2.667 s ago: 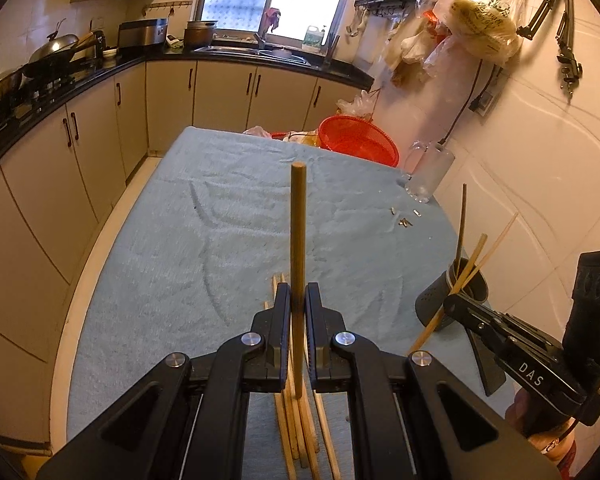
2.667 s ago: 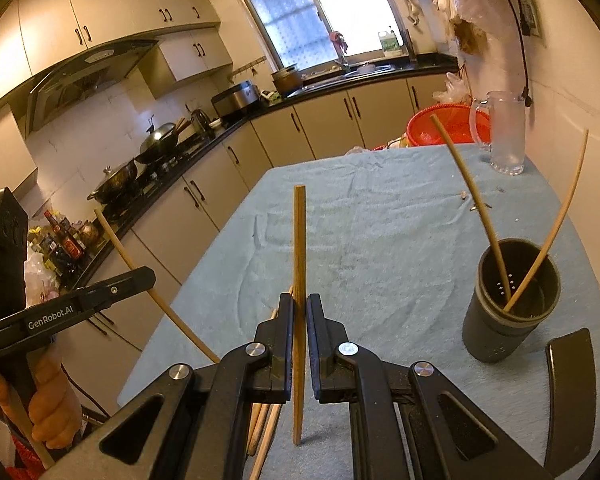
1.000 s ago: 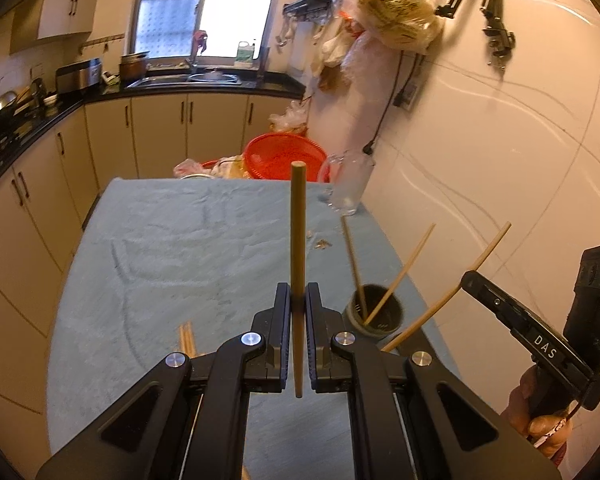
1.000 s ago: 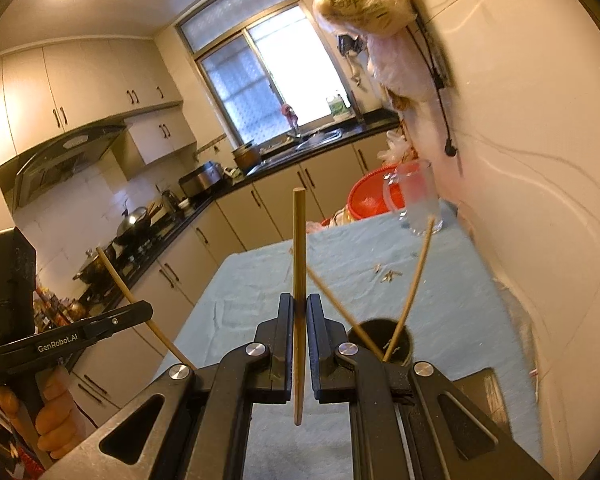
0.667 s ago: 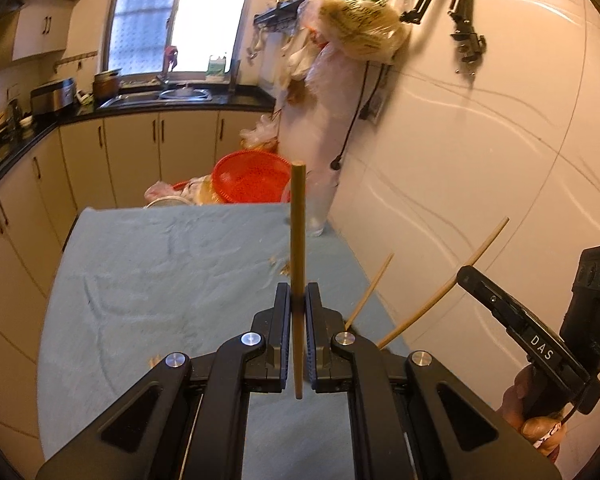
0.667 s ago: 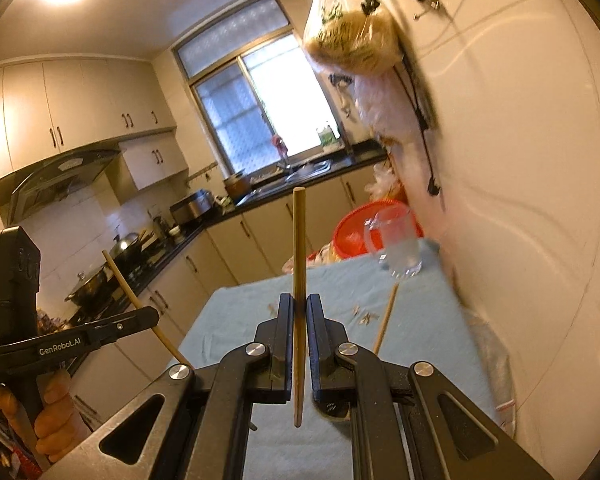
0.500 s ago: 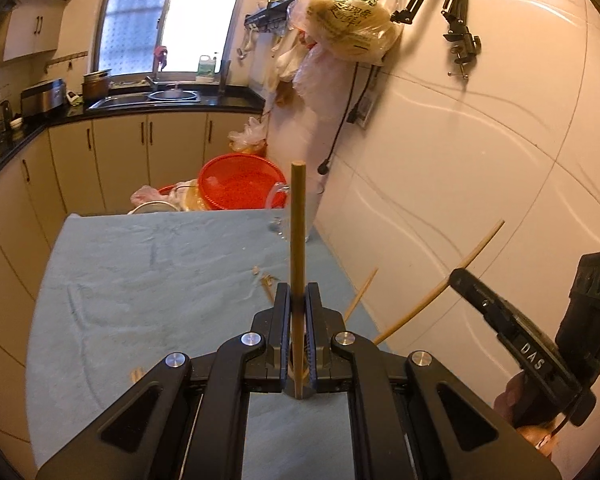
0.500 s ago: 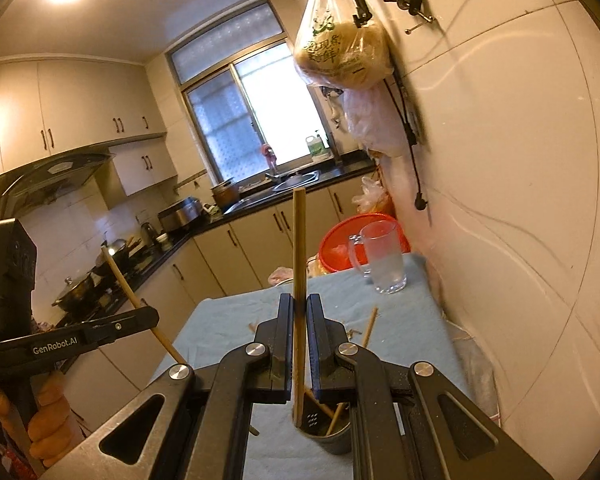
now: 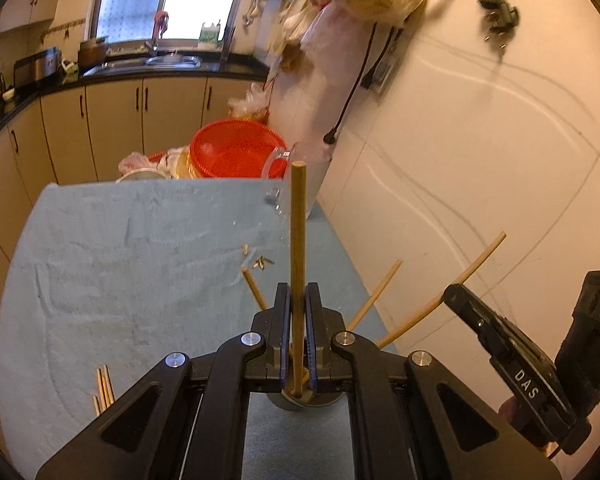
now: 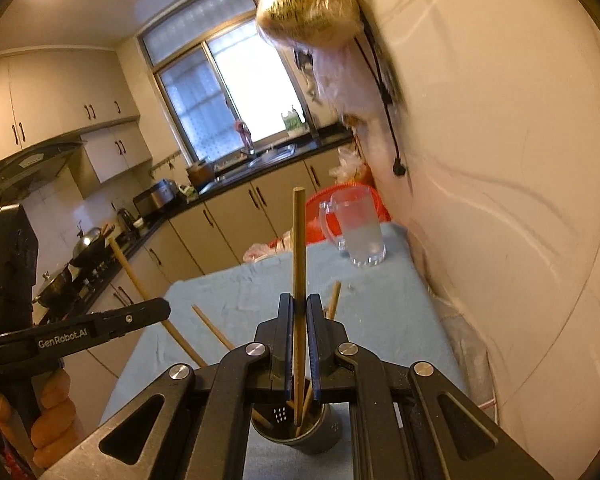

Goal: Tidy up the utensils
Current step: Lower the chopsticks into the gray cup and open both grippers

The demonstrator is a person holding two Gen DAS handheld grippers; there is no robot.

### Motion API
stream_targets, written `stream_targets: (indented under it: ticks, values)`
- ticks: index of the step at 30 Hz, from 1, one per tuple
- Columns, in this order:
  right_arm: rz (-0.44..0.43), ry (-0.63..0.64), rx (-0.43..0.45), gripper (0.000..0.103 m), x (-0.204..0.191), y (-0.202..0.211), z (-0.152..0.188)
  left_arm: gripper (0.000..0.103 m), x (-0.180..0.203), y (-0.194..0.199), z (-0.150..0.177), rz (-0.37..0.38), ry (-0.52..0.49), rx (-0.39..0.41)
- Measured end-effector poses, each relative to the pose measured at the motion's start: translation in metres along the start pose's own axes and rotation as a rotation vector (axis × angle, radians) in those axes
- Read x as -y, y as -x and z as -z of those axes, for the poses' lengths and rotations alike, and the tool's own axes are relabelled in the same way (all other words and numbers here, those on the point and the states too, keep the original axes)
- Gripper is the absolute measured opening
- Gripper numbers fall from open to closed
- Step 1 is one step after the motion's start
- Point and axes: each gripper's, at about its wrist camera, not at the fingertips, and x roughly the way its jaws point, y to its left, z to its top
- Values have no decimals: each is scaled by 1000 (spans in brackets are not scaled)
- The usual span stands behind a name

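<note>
My left gripper is shut on an upright wooden chopstick, its lower end over the dark utensil cup just below the jaws. My right gripper is shut on another upright chopstick, its lower end inside the dark cup, which holds two more chopsticks. Each gripper shows in the other's view: the right one with its chopstick at the right, the left one with its chopstick at the left. Several loose chopsticks lie on the blue cloth.
The table is covered by a blue cloth. A red basket and a glass mug stand at its far end. The white tiled wall runs close along the right. Small bits lie mid-table.
Both grippers have swung right and come over the cup with their chopsticks. The chopstick ends have dropped towards and into the cup; the loose pile is now at the lower left.
</note>
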Motion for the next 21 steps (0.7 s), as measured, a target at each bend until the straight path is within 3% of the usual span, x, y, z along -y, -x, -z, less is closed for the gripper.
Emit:
stream_targets:
  ticks: [12,17,21]
  values:
    - [-8,-55,-139,8,25,-47,34,7,-10,-34,17,-53,49,-74]
    - [-23,-74,-150,8,29,-44,36,7,-9,-35,18,-60,54,-83]
    - [-22,-79,-117,9,29,-26,32,18,-8,-23,18,-58,57,-68]
